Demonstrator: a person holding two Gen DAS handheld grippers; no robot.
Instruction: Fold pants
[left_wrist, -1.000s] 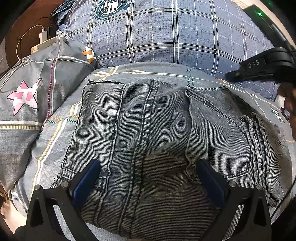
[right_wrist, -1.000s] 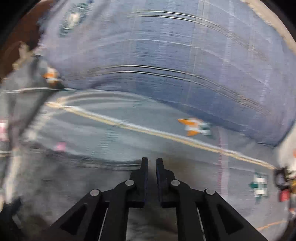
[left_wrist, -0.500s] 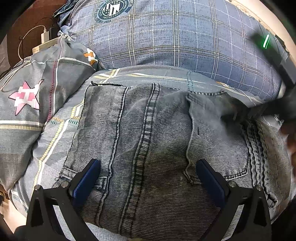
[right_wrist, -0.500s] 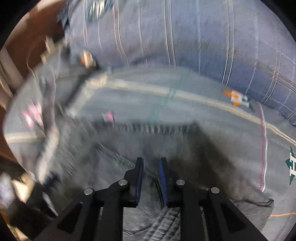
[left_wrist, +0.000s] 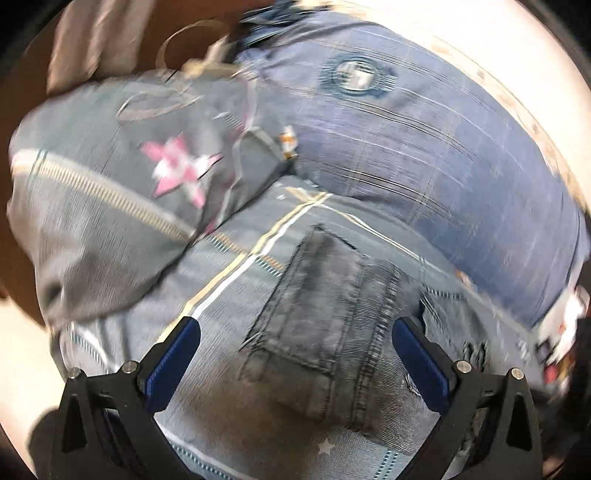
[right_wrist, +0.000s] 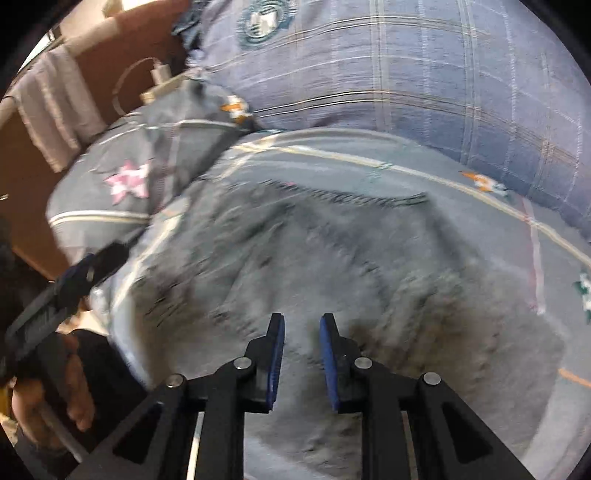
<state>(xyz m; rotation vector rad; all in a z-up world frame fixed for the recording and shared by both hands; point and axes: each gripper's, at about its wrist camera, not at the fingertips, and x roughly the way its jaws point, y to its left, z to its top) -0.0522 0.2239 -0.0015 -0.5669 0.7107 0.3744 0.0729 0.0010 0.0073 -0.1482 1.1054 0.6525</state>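
Hovering over grey jeans (left_wrist: 325, 321) folded into a compact block at the lower centre on the bedspread (left_wrist: 229, 273), your left gripper (left_wrist: 295, 354) gapes wide and empty while your right gripper (right_wrist: 302, 354), slightly parted and opening, holds nothing, so folding looks nearly finished.

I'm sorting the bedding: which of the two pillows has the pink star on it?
The grey pillow on the left, beside the jeans. The blue plaid pillow behind them has a round crest instead.
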